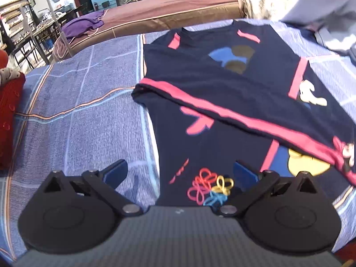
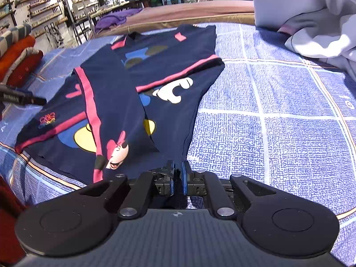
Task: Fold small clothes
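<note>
A navy small shirt (image 1: 222, 82) with pink stripes and cartoon prints lies flat on the blue checked bedsheet (image 1: 89, 111). One side of it is folded across the middle as a long pink-edged flap (image 2: 111, 93). My left gripper (image 1: 180, 174) hovers open over the shirt's near corner, above a print of coloured loops (image 1: 209, 187), with nothing between its fingers. My right gripper (image 2: 178, 175) sits at the shirt's (image 2: 169, 71) near hem corner. Its blue pads (image 2: 184, 176) are almost together, with the navy edge running in between them.
A red cushion (image 1: 9, 115) lies at the bed's left edge. A grey-white cloth pile (image 2: 316, 26) sits at the back right. A brown mattress (image 1: 178, 9) with a purple cloth (image 1: 84, 25) stands behind. Bare bedsheet (image 2: 278, 111) spreads right of the shirt.
</note>
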Demonstrator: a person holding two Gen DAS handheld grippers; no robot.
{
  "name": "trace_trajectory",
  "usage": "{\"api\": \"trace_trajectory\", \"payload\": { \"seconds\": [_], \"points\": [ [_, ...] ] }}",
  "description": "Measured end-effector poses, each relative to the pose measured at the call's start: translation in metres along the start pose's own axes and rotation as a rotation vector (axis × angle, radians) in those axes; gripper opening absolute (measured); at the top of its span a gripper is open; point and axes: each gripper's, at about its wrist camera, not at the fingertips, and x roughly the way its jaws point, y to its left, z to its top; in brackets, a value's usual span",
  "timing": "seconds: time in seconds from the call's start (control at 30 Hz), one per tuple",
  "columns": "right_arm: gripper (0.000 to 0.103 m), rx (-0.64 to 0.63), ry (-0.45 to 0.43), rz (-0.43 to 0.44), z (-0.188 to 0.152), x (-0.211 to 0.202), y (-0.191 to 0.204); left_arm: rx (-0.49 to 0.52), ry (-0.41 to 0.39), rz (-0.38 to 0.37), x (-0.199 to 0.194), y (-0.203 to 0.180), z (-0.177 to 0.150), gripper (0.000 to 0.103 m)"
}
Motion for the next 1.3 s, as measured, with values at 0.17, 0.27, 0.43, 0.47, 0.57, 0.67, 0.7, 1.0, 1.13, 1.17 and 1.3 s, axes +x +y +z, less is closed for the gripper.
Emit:
{"api": "trace_trajectory", "payload": {
  "seconds": [0.17, 0.27, 0.43, 0.47, 0.57, 0.67, 0.7, 1.0, 1.13, 1.17, 1.3],
  "points": [
    [0.006, 0.105, -0.05, -0.032, -0.02, -0.019, -0.019, -0.051, 0.035, 0.026, -0.006, 0.014, -0.021, 0.103],
    [0.006, 0.198, -0.031, -0.08, -0.027, -0.015, -0.032, -0.085, 0.063, 0.047, -0.005, 0.031, -0.03, 0.103],
    [0.047, 0.216, -0.029, -0.07, -0.032, -0.021, -0.033, -0.151, 0.065, 0.013, -0.013, 0.055, -0.044, 0.103],
    [0.06, 0.217, -0.053, -0.088, -0.028, -0.025, -0.034, -0.168, 0.057, -0.001, -0.014, 0.059, -0.045, 0.103],
    [0.083, 0.203, -0.097, -0.092, -0.005, -0.029, -0.041, -0.203, -0.002, -0.05, -0.014, 0.07, -0.036, 0.103],
    [0.083, 0.19, -0.112, -0.038, 0.028, -0.019, -0.046, -0.168, -0.086, -0.098, -0.01, 0.076, -0.008, 0.103],
    [0.083, 0.195, -0.115, 0.003, 0.042, -0.012, -0.048, -0.147, -0.113, -0.092, -0.007, 0.078, 0.003, 0.103],
    [0.087, 0.132, -0.106, 0.178, 0.164, 0.081, -0.053, 0.109, -0.184, -0.095, 0.088, 0.078, 0.137, 0.087],
    [0.086, 0.006, -0.064, 0.17, 0.216, 0.141, -0.053, 0.185, -0.204, -0.136, 0.136, 0.082, 0.204, 0.08],
    [0.086, -0.028, -0.059, 0.163, 0.227, 0.154, -0.052, 0.187, -0.213, -0.162, 0.148, 0.083, 0.218, 0.08],
    [0.085, -0.152, -0.068, 0.119, 0.275, 0.203, -0.053, 0.341, -0.178, -0.196, 0.202, 0.074, 0.262, 0.08]
  ]
}}
